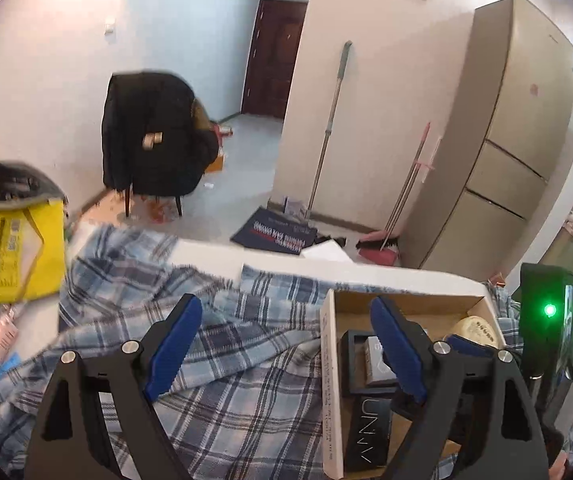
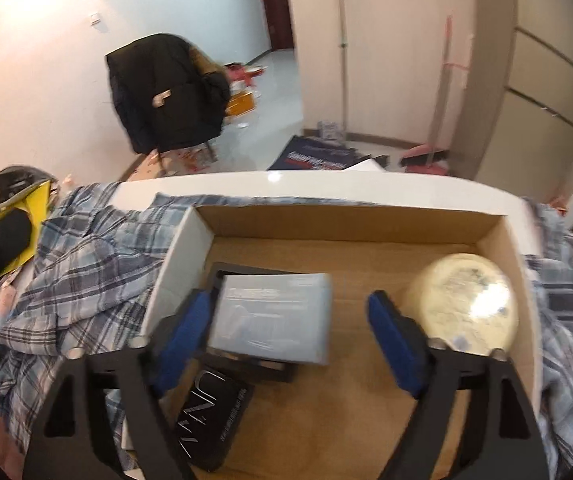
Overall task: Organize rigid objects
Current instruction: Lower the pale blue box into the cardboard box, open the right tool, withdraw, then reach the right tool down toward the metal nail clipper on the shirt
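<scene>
A white table (image 2: 366,186) draped with a plaid cloth (image 2: 86,264) carries an open cardboard box (image 2: 366,220) near its far edge. Three items sit inside, likely gathered there for tidiness: a pale blue packet (image 2: 274,320) resting on a black frame by the left wall, a black carton (image 2: 214,420) nearer the front, and a cream jar (image 2: 462,300) against the right wall. The right gripper (image 2: 290,340) hangs over the box, fingers apart and empty, packet beside its left finger. The left gripper (image 1: 286,344), also spread, straddles the box's left wall.

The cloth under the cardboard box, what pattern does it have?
The cloth has a blue, grey and white plaid; the left wrist view shows it best.
</scene>
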Demonstrator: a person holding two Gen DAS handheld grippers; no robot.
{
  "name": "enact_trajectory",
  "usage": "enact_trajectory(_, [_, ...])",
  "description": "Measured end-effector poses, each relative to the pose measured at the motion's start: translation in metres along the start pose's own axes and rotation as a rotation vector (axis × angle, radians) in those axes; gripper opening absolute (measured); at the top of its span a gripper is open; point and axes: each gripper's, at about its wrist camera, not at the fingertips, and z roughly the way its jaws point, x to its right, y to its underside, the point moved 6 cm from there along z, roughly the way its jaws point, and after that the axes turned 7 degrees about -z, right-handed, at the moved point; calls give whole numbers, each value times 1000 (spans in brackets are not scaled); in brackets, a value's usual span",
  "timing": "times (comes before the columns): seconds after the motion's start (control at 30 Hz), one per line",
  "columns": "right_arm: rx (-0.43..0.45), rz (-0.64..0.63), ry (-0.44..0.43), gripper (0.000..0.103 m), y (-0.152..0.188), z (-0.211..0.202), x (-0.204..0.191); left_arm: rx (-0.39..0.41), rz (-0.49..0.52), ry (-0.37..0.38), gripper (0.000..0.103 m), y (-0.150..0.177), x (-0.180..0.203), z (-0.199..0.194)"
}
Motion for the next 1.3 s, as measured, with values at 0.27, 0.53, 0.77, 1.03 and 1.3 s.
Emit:
enact_trajectory(0.27, [141,18,-64,95,5,-86,14,127,84,45,88,-13,30,-66])
enact_trajectory(0.53, [300,-22,-30,97,26,-175,21,182,53,154,88,-8,36,-150])
enact_trajectory(0.77, [373,-34,-115,102,64,-229,9,335,81,117,89,23,30,-221])
enact_trajectory(1.03, [391,-84,-146,102,102,-247,-10,227,38,188,103,67,21,-241])
enact_trajectory(1.3, [303,-133,-116,102,128,-222,-19,141,32,128,103,106,-9,-228])
